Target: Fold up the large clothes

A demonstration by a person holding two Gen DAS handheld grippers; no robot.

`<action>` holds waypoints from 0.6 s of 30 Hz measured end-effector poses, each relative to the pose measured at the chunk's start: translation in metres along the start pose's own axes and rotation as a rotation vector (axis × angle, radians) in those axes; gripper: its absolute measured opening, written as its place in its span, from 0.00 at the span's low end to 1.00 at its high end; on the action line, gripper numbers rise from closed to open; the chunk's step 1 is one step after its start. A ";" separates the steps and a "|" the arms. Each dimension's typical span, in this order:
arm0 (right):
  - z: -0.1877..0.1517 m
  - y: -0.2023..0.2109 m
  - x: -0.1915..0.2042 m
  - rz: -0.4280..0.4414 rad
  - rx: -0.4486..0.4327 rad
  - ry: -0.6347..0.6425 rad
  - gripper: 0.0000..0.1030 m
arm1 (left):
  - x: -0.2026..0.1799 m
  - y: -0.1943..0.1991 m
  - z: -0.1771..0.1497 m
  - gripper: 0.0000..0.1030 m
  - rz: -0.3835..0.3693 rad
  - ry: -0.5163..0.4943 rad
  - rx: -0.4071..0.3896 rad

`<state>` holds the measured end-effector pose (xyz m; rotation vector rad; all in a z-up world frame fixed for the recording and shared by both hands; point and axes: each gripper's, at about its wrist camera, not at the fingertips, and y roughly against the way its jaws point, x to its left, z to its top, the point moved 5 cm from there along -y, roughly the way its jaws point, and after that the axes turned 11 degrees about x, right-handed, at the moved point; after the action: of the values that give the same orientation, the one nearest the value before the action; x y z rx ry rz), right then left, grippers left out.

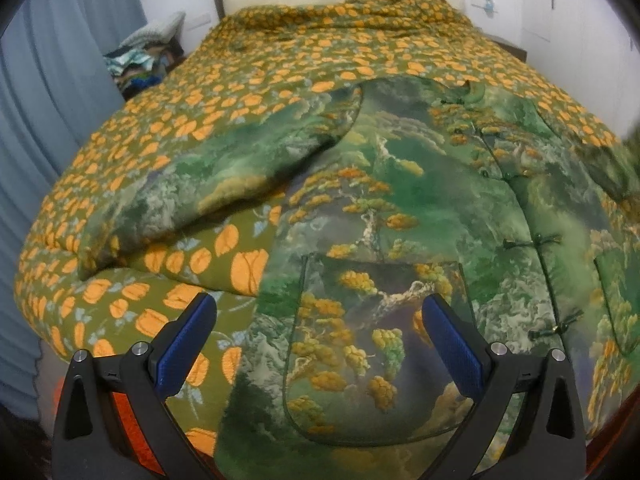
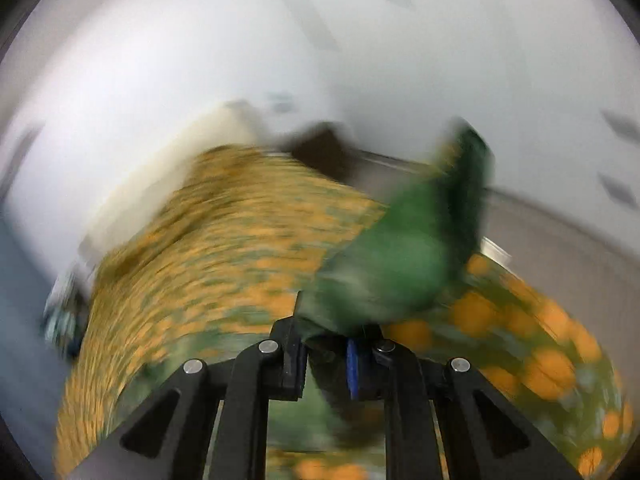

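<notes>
Left wrist view shows me the jacket (image 1: 400,200), a padded green one with a landscape print and knot buttons, lying front up on the bed (image 1: 280,40) toward its right side, hem at the near edge. Its left sleeve (image 1: 208,176) lies stretched out toward the bed's left edge over the orange-patterned quilt (image 1: 168,264). My left claw (image 1: 316,344) stands wide with nothing between its blue pads (image 1: 184,344), hovering above the patch pocket (image 1: 376,344) near the hem, apart from the cloth as far as I can tell.

The right wrist view is badly blurred, but my right claw (image 2: 326,364) is pinched narrow on a fold of green jacket cloth (image 2: 400,256) that rises out of it above the quilt. Which part of the jacket that is, I cannot tell for certain; I judge it to be the right sleeve or edge.

I take this as the first fold getting under way. Next I would carry the held part across onto the jacket's front and lay it flat. The left claw should then close on the left sleeve or the near hem. The padding looks thick, so folds may spring back unless I press them.
</notes>
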<state>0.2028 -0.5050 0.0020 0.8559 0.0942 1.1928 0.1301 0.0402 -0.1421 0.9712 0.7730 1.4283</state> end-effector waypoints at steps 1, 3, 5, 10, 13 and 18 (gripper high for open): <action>0.005 -0.005 0.047 0.046 0.014 0.084 0.15 | 0.000 0.001 -0.001 1.00 -0.006 0.002 -0.004; 0.002 -0.019 0.109 0.098 0.047 0.181 0.15 | 0.002 0.004 -0.001 1.00 -0.012 0.008 -0.016; -0.016 -0.047 0.177 0.144 0.101 0.290 0.15 | 0.006 0.009 -0.002 1.00 -0.015 0.016 -0.029; -0.111 -0.122 0.270 0.146 0.248 0.458 0.15 | 0.019 0.009 -0.006 1.00 -0.005 0.040 -0.031; -0.169 -0.175 0.282 0.100 0.360 0.489 0.23 | 0.023 0.004 -0.008 1.00 -0.009 0.048 -0.015; -0.250 -0.202 0.273 0.171 0.606 0.497 0.62 | 0.023 -0.001 -0.009 1.00 -0.015 0.047 -0.011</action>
<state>0.3468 -0.1635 -0.1988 1.0834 0.8348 1.5503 0.1233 0.0634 -0.1435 0.9241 0.8051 1.4451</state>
